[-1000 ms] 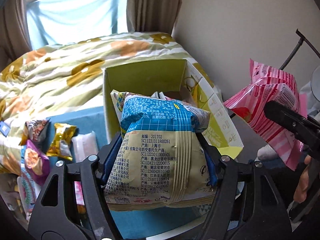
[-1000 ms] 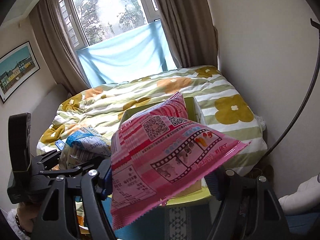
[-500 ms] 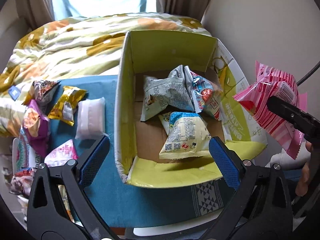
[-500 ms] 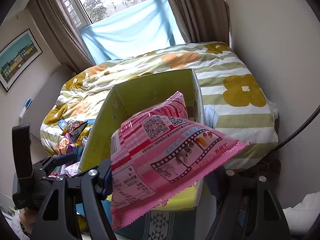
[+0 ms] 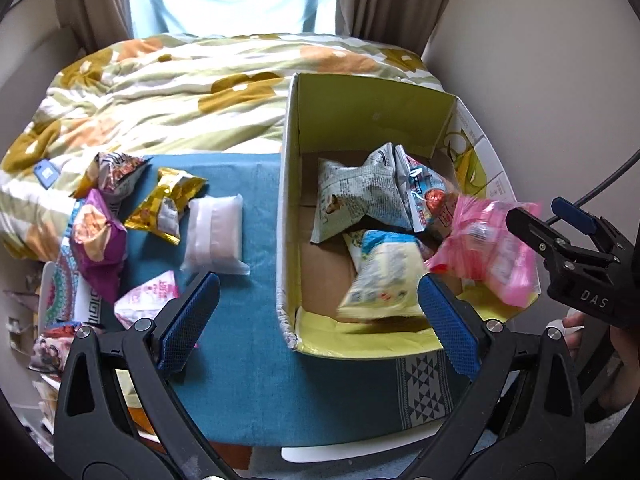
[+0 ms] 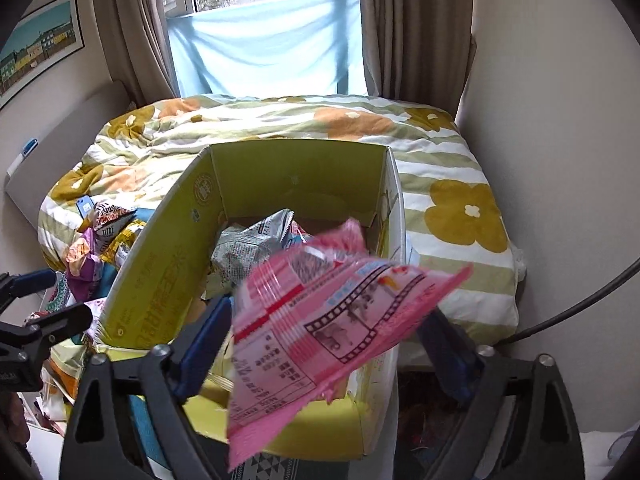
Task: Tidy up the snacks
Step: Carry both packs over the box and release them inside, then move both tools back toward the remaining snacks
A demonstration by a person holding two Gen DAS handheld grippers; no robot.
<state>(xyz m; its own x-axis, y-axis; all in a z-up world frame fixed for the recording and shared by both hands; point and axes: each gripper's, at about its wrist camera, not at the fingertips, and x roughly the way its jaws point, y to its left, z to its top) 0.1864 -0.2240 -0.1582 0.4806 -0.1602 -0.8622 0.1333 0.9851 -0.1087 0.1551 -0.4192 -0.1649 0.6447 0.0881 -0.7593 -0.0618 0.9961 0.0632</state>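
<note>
My right claw [image 6: 320, 344] gapes wide, the pink snack bag [image 6: 332, 328] blurred between its jaws above the yellow box [image 6: 296, 168], long axis crosswise. My left claw [image 5: 316, 312], wide and empty, sits nearer the purple packet [image 5: 98, 240] on the worktop [image 5: 248, 360].

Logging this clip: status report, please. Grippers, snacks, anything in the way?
Left gripper open, empty. Right gripper open, pink packet blurred between its fingers above the yellow box. More snacks on the blue cloth. Nothing blocking.
</note>
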